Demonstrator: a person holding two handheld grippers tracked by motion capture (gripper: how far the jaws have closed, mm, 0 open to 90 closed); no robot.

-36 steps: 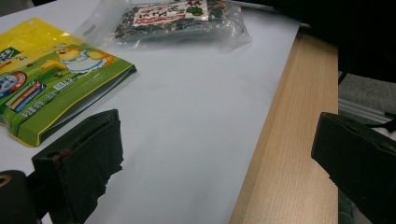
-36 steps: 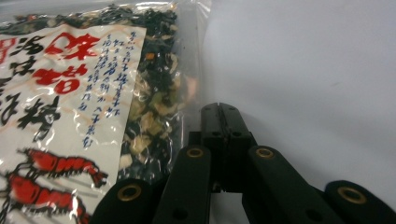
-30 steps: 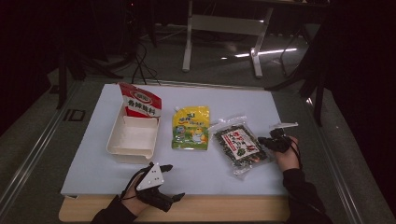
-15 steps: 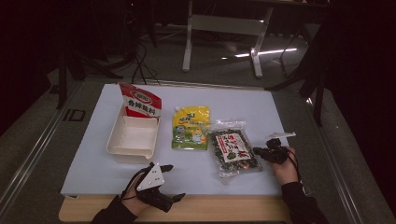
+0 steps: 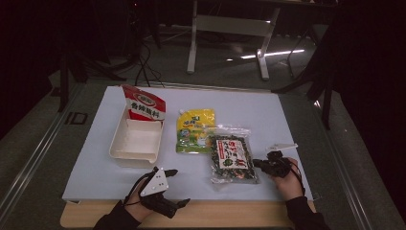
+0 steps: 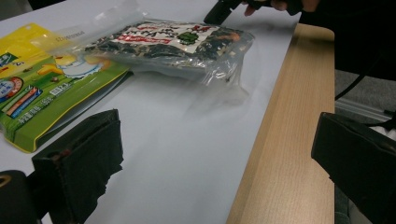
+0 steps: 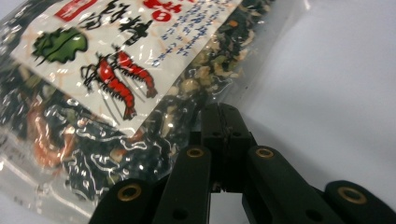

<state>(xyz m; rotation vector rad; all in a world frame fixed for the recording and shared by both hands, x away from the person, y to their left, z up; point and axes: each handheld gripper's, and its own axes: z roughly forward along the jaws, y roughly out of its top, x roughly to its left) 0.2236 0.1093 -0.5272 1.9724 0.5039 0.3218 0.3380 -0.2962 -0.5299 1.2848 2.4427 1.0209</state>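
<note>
Lower right of centre in the high view, the right gripper [image 5: 262,164] has its jaws closed on the seaweed-shrimp packet's [image 5: 231,157] edge. The packet lies flat on the worktop [image 5: 287,115], the white tray [image 5: 135,143] empty; the left gripper [image 5: 178,188] rests wide open, holding nothing.

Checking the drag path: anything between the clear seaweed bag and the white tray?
Yes. The yellow-green pouch lies between the seaweed bag and the white tray, touching the bag's upper-left edge. The right gripper, jaws shut, is at the bag's right edge.
</note>
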